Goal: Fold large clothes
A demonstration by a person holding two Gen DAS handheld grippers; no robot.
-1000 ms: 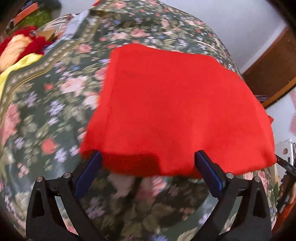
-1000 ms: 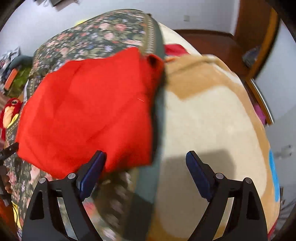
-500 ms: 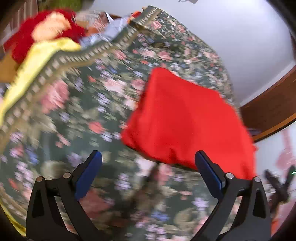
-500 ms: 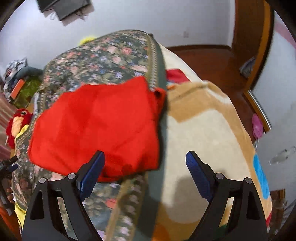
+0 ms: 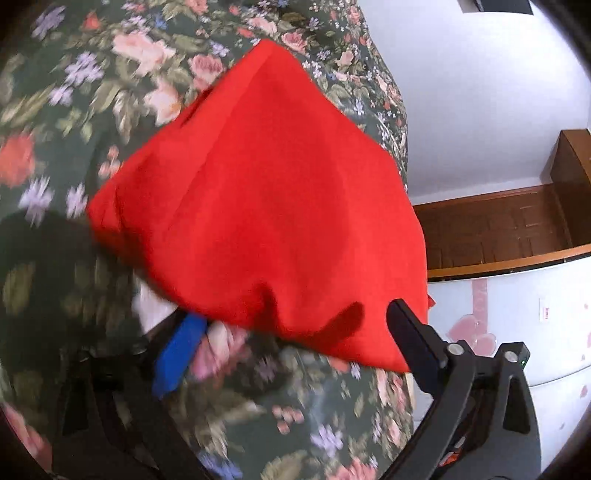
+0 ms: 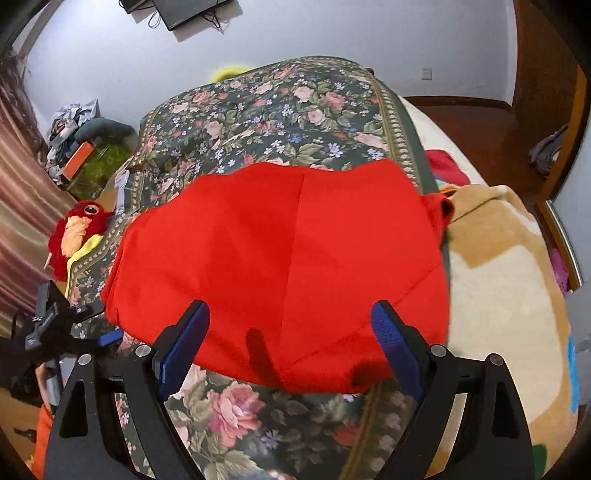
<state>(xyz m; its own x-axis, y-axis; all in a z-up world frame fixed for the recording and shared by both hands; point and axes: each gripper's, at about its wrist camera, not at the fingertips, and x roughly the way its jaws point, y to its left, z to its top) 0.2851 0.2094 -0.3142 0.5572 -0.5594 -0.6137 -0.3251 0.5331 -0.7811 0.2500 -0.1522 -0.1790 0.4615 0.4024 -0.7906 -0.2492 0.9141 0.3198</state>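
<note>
Here the red cloth lies folded on the floral bed. The left gripper, jaws closing, straddles its near hem — likely to pinch it. The right gripper hovers spread, empty.

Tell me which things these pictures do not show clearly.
- Left wrist view: floral bedspread is motion-blurred; left tongs are closing, and whether they touch the red garment is unclear.
- Right wrist view: red garment's layers are hidden underneath; wall device is cut off.
</note>
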